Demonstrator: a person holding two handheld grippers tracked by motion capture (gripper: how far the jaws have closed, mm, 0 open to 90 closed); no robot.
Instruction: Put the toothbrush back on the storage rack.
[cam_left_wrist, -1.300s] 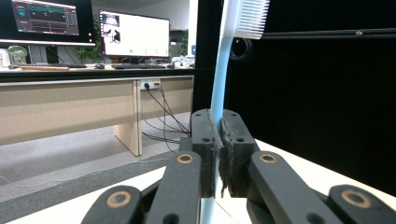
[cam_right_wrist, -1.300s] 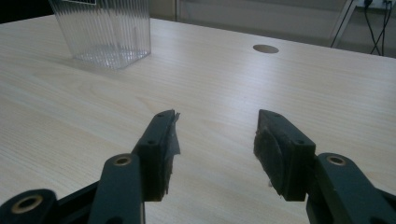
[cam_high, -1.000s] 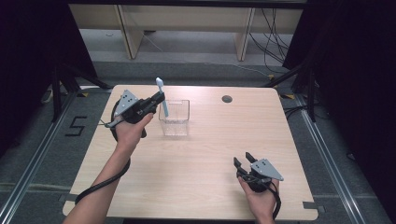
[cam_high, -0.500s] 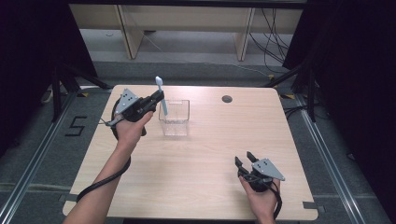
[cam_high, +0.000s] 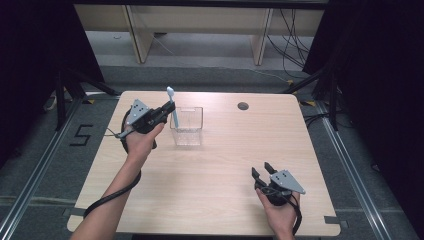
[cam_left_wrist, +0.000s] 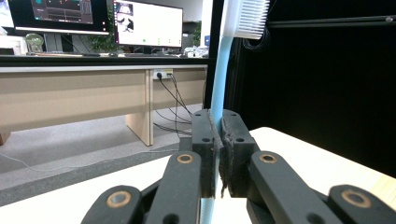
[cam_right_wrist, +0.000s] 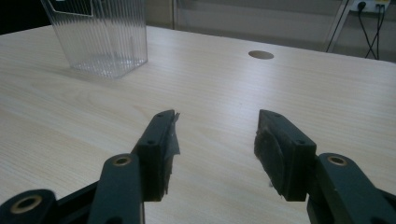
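Observation:
My left gripper (cam_high: 169, 109) is shut on the handle of a light blue toothbrush (cam_high: 173, 107), held upright at the left rim of a clear plastic box (cam_high: 187, 126) on the table's far left. In the left gripper view the toothbrush (cam_left_wrist: 219, 79) rises from between the closed jaws, with its white bristle head (cam_left_wrist: 246, 17) at the top. My right gripper (cam_high: 261, 171) rests low near the table's front right, open and holding nothing. In the right gripper view its jaws (cam_right_wrist: 215, 140) stand wide apart over bare wood, with the clear box (cam_right_wrist: 99, 35) at upper left.
The light wooden table (cam_high: 220, 165) has a round cable hole (cam_high: 243, 106) near its far edge. Desk legs and cables stand on the floor beyond the table. Dark curtains flank both sides.

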